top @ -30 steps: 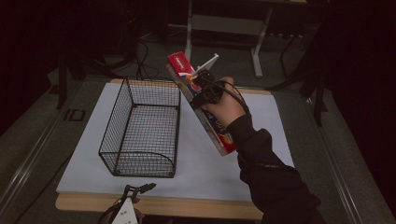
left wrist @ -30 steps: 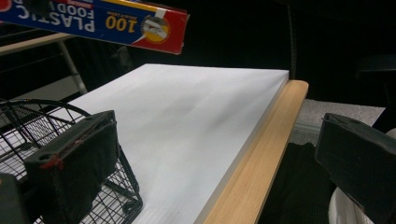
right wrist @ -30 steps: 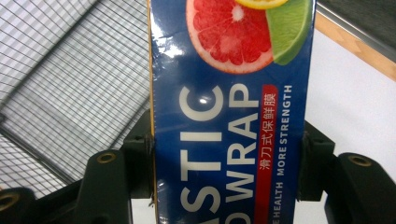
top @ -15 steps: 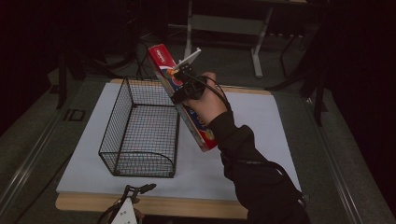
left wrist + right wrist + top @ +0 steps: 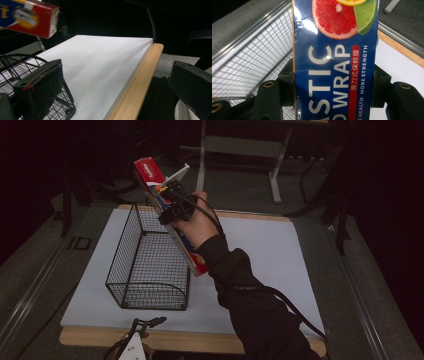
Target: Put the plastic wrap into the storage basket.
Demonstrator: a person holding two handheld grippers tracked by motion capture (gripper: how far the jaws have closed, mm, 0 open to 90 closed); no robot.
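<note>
The right gripper is clamped on the plastic wrap box, held tilted above the right wall of the wire basket. The box is lifted; lowering it inside is left. The left gripper stands open near the table's near edge.

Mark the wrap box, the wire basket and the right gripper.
Wrap box (image 5: 334,65), right gripper view, on its blue printed face.
Wire basket (image 5: 150,265), high view, on its mesh floor.
Right gripper (image 5: 172,202), high view, where the black jaws clamp the box.
</note>
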